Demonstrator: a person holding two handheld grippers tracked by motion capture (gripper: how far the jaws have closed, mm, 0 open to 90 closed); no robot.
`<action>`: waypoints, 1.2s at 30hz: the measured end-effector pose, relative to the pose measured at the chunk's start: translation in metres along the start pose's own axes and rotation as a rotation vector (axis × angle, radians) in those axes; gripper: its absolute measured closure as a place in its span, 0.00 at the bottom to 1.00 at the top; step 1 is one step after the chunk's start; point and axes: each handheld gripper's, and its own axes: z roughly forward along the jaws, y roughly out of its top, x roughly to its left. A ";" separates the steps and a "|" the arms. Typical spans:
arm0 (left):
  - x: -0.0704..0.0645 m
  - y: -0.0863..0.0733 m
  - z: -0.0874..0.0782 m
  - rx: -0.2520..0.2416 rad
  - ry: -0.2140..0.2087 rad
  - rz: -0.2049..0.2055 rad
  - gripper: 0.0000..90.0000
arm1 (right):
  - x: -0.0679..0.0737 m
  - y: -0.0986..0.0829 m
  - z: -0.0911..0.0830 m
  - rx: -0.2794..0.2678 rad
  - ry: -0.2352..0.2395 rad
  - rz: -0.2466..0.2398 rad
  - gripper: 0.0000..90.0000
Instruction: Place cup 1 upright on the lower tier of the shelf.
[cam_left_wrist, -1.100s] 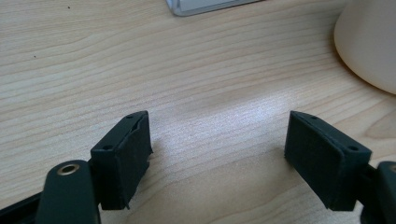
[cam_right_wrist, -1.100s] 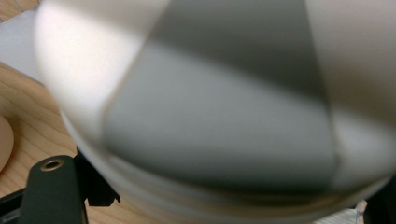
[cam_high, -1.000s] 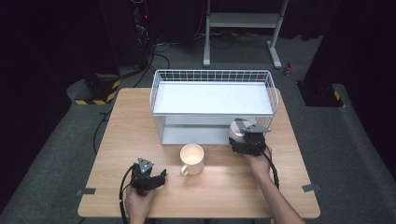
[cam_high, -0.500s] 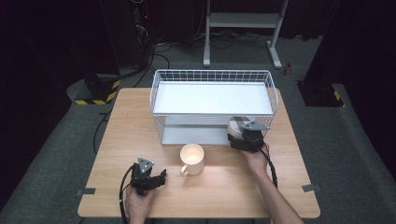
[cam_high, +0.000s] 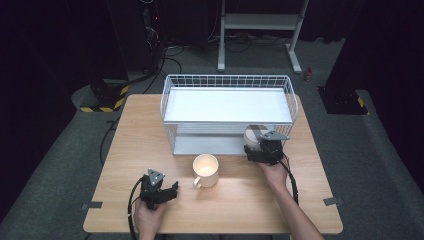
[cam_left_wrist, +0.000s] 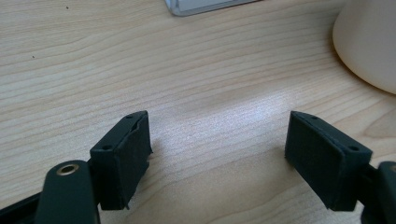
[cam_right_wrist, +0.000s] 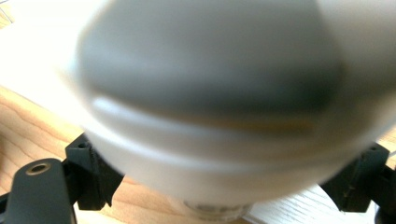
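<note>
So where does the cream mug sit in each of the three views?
High view: the cream mug stands near the table's middle, just in front of the wire rack.
Left gripper view: its rounded side fills the top right corner, beyond the open fingers.
Right gripper view: not visible.
Shared landmark: the wooden table, whose grain also runs under the left gripper.

Light wood-grain bench (cam_high: 150, 130), rectangular. White wire rack (cam_high: 227, 97) stands on it at the middle of the far edge, reaching toward the centre. Cream mug (cam_high: 205, 169) stands just in front of the rack, near the bench centre, handle toward the near edge. Tape tabs (cam_high: 332, 201) at both near corners.
</note>
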 end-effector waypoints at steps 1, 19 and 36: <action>0.000 0.000 0.000 0.000 0.000 0.000 0.25 | 0.000 -0.001 -0.001 -0.002 -0.003 0.000 0.16; 0.000 0.000 0.000 0.000 0.000 0.000 0.25 | 0.002 -0.017 -0.016 -0.001 -0.014 -0.003 0.28; 0.000 0.000 0.000 0.001 -0.001 0.001 0.25 | 0.000 -0.016 -0.012 -0.011 -0.045 0.001 0.38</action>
